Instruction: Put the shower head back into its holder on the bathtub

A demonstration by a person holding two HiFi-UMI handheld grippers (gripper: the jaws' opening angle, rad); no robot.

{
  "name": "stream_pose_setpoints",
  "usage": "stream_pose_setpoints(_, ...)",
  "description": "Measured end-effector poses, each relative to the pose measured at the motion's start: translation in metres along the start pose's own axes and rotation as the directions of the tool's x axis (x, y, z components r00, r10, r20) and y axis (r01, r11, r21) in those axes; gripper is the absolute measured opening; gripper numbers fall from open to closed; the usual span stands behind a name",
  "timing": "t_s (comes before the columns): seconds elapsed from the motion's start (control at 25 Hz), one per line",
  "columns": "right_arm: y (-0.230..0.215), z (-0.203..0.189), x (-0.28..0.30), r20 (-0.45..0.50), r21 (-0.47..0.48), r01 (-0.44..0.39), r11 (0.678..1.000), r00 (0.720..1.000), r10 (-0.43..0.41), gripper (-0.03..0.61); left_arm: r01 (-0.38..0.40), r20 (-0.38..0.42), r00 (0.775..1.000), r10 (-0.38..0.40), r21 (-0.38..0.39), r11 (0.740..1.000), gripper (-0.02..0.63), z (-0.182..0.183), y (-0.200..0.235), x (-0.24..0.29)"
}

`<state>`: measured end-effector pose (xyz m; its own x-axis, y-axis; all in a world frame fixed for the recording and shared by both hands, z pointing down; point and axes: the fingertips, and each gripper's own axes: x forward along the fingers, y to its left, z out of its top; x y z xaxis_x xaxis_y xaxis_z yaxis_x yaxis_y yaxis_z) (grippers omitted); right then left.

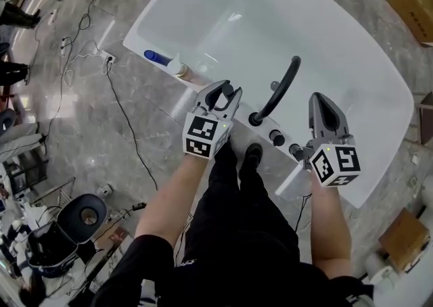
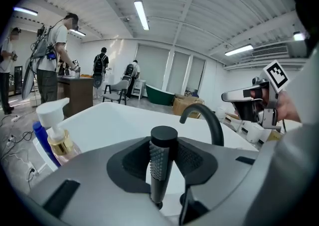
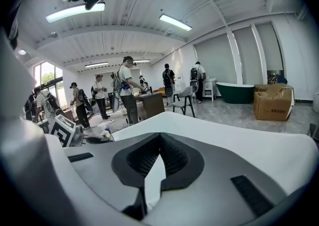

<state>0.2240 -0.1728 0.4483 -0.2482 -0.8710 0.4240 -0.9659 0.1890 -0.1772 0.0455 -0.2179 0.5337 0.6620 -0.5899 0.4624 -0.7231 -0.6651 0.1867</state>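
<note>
Grey marble floor with trailing cables surrounds the white oval bathtub you stand over. Your left gripper is clamped on the black cylindrical shower head, which stands upright between the pads with its studded face towards the camera. It hangs above the tub's near rim, so it is not yet in its holder. Your right gripper is closed on nothing and hovers over the rim further right. Between the two grippers rises the curved black faucet spout, with round black knobs at its foot. A clear pump bottle and a blue bottle lie on the rim to the far left.

I judge the main risk to be a missed seat. The shower head blocks the left gripper's own sight of what lies beneath it, so you could set it down beside the holder or knock it against the spout. A smooth round handle could also tilt in the pads if its lower end catches an edge.

Only the head view lays out the black fittings along the rim, though I cannot tell which of them is the holder. Only the left gripper view shows the grip and the studded face. The right gripper view confirms that gripper's jaws are empty.
</note>
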Motion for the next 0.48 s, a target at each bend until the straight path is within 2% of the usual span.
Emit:
stream_pose_setpoints(0.24,0.001,-0.023,0.008,-0.026,0.024,-0.013,1.0,1.0,0.013,0.014,-0.007,-0.064,0.998,0.006,-0.007,1.0,0.144,-0.043,0.008,0.014)
stream_pose_setpoints(0.48,0.01,-0.018,0.004,-0.032,0.011,-0.034,0.999,0.999,0.034,0.014,-0.025,-0.095,0.995,0.023,-0.013,1.0,0.144,-0.057,0.01,0.013)
